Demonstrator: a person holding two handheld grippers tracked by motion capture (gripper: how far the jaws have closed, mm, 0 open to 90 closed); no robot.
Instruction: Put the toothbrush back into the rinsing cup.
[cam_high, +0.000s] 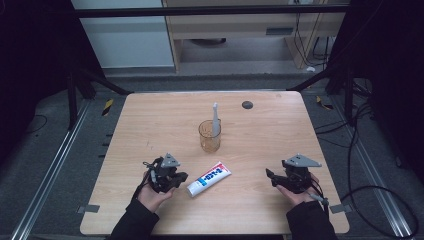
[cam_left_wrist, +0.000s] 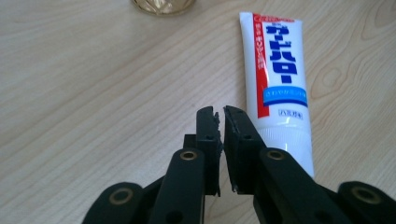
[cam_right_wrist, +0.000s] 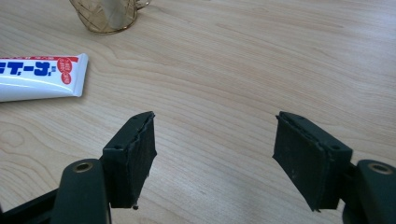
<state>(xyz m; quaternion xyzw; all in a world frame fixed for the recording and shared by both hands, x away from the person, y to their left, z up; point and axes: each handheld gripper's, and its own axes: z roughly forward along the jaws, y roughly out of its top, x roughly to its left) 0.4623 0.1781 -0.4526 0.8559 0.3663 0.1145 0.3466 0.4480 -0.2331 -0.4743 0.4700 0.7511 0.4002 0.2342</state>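
Observation:
A white toothpaste tube with blue and red print lies on the wooden table, its cap toward the near left. My left gripper rests just left of the cap. In the left gripper view its jaws are barely open, with a thin slit and nothing between them, and the tube lies beside the right jaw. A clear amber cup holding an upright grey toothbrush stands behind the tube. My right gripper sits at the near right, jaws wide open over bare wood.
A small dark round mark sits near the table's far edge. In the right gripper view the tube's flat end lies at the left and the cup's base at the top. Cables run along the floor at the right.

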